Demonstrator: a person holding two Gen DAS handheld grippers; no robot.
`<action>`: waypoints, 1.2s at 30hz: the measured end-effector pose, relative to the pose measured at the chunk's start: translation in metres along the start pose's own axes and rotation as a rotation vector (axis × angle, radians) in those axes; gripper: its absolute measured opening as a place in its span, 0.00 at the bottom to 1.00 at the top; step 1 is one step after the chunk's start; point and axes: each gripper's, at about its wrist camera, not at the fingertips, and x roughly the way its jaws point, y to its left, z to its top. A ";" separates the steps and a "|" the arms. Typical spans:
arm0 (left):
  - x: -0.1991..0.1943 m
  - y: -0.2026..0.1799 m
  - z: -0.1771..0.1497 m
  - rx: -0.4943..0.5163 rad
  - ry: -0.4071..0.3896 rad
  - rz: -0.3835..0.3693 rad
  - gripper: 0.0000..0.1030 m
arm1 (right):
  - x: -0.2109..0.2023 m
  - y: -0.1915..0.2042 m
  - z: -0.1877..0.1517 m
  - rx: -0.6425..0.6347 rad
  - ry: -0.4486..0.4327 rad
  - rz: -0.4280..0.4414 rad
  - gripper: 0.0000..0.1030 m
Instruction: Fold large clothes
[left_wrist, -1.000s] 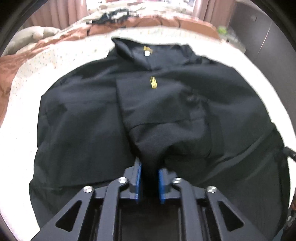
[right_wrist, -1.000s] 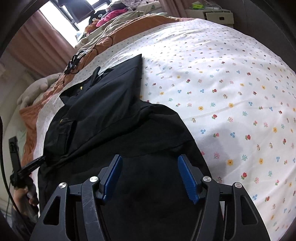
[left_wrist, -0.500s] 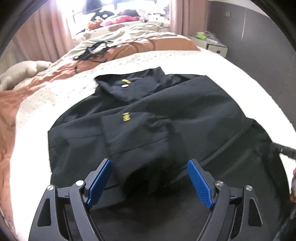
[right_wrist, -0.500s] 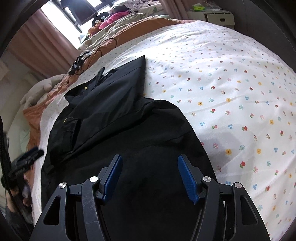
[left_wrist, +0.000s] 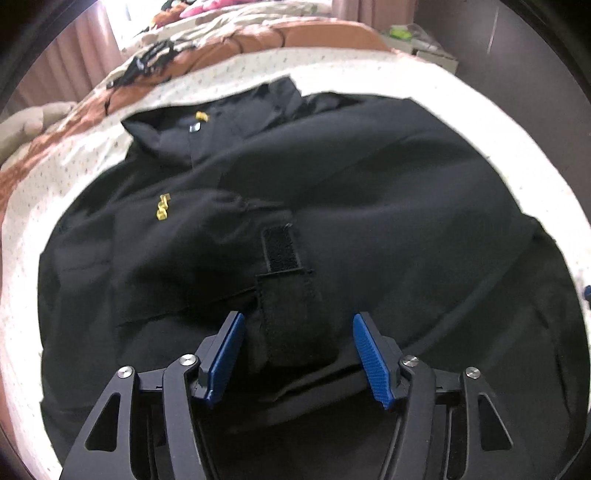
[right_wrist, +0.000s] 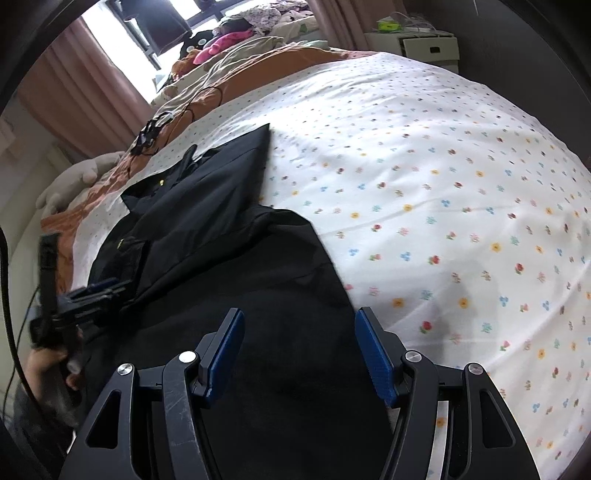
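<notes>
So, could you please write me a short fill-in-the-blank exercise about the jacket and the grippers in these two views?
1. The black jacket lies spread on a white bedsheet printed with small ____.
2. The logo on the folded sleeve is ____ in colour.
3. The cuff tab lies between the open left gripper's ____ pads.
4. The right gripper hovers over the jacket, its jaws ____.

Missing words: flowers; yellow; blue; open
</notes>
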 end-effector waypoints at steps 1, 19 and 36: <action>0.002 0.001 -0.001 0.003 -0.004 0.003 0.57 | 0.001 -0.001 0.002 0.000 0.001 -0.002 0.61; -0.107 0.106 -0.004 -0.181 -0.164 -0.092 0.26 | 0.027 0.060 0.022 -0.079 0.019 0.005 0.61; -0.134 0.230 -0.084 -0.333 -0.155 0.084 0.53 | 0.042 0.094 0.002 -0.177 0.062 -0.066 0.61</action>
